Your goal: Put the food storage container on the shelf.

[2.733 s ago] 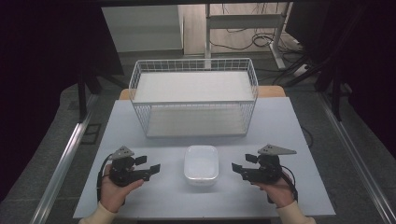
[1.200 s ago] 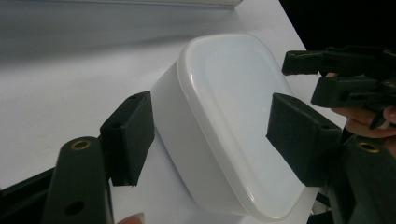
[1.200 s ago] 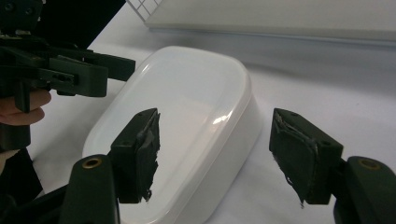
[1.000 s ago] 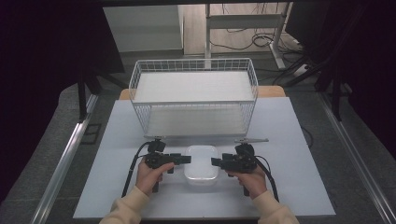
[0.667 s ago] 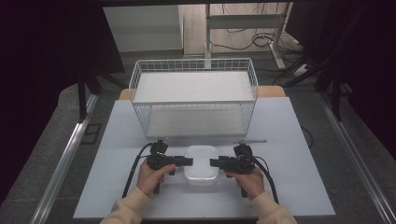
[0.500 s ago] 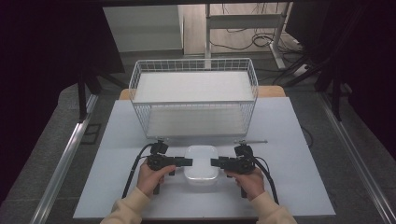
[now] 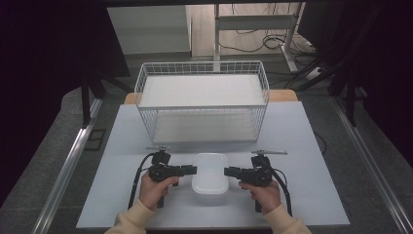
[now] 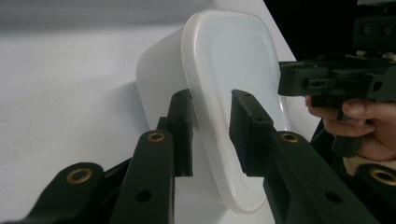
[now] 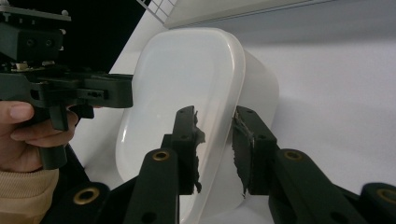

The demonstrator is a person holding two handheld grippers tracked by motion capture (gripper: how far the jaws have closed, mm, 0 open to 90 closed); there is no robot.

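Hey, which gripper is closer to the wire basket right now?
Left, slightly. The left gripper sits under the wire basket's left half; the right gripper points inward under its right corner.

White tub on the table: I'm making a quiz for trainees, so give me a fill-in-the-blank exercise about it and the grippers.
1. The white tub lies between the left gripper and the ____ gripper.
2. Behind the tub stands a white ____ basket.
3. The left gripper's jaws straddle the tub's ____.
4. The basket rests on a white ____.

Missing words: right; wire; rim; table
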